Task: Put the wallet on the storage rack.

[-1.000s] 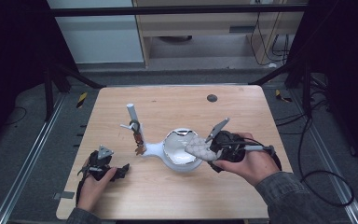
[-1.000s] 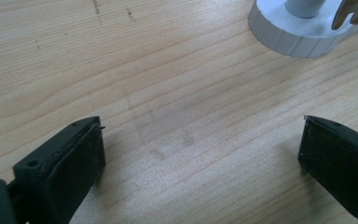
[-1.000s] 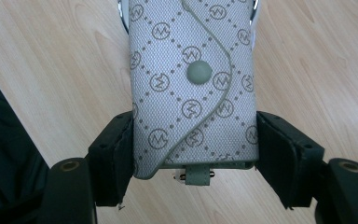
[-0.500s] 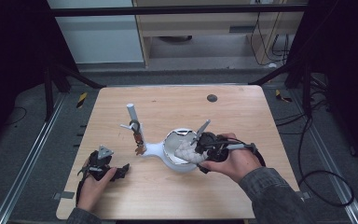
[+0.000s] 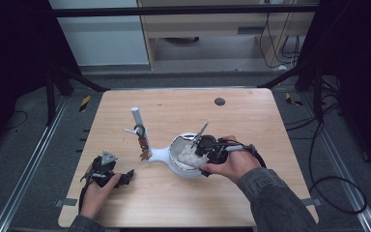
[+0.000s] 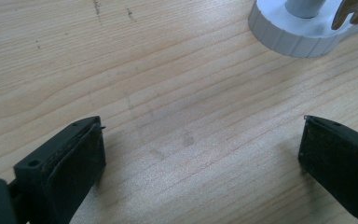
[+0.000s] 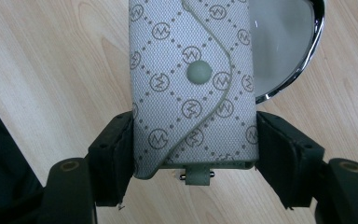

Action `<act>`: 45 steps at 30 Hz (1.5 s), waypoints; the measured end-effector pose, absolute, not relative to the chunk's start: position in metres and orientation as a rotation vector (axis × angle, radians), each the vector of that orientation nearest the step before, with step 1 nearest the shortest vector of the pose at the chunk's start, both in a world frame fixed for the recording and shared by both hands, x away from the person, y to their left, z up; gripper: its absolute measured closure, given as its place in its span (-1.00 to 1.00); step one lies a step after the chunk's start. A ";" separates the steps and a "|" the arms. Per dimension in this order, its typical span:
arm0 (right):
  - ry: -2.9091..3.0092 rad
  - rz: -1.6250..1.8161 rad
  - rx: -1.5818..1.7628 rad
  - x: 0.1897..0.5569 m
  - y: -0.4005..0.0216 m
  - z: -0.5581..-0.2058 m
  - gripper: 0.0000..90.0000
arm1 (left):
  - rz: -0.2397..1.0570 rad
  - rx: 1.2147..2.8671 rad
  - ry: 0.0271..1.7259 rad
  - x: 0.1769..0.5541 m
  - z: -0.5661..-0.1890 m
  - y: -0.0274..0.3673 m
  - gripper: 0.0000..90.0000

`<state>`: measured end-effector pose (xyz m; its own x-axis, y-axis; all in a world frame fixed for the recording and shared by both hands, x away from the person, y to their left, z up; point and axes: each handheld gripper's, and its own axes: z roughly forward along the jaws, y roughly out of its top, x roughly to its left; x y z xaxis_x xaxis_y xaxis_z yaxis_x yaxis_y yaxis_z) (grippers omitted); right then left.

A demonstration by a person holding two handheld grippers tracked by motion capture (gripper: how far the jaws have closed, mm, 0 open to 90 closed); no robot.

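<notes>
My right gripper [image 7: 193,154] clamps the patterned pouch [image 7: 193,84] mid-frame, left gripper [image 6: 200,154] gaping idle; tilting could spill it past the dish [image 7: 303,60] rim.

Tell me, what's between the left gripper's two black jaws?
Nothing but bare wooden table. In the left gripper view, the left gripper is open, and the white stand sits farther off.

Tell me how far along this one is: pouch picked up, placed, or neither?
Picked up: the right gripper is shut on the grey monogram-patterned snap pouch, held over the chrome-rimmed dish of the white stand. Placing looks left; I can't tell whether the pouch touches the dish. The left gripper rests open on the wooden table.
</notes>
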<state>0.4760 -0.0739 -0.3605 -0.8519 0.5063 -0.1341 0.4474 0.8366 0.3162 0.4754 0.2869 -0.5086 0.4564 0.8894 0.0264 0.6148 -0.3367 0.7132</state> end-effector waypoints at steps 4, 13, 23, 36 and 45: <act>2.806 0.403 0.747 0.479 -0.073 -0.362 -0.28 | 0.556 2.071 1.249 0.475 -0.509 0.287 -1.00; 2.799 0.382 0.762 0.485 -0.072 -0.362 -0.28 | 0.556 2.071 1.250 0.475 -0.509 0.287 -1.00; 2.804 0.355 0.761 0.487 -0.070 -0.364 -0.28 | 0.555 2.071 1.250 0.475 -0.509 0.287 -1.00; 2.797 0.327 0.757 0.491 -0.068 -0.362 -0.28 | 0.555 2.072 1.249 0.475 -0.509 0.287 -1.00; 2.792 0.308 0.748 0.495 -0.065 -0.363 -0.28 | 0.555 2.073 1.247 0.475 -0.509 0.287 -1.00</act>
<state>0.4948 -0.0651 -0.3626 -0.8420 0.5121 -0.1696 0.4627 0.8473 0.2608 0.4752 0.2867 -0.5086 0.4584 0.8883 0.0266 0.6144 -0.3384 0.7127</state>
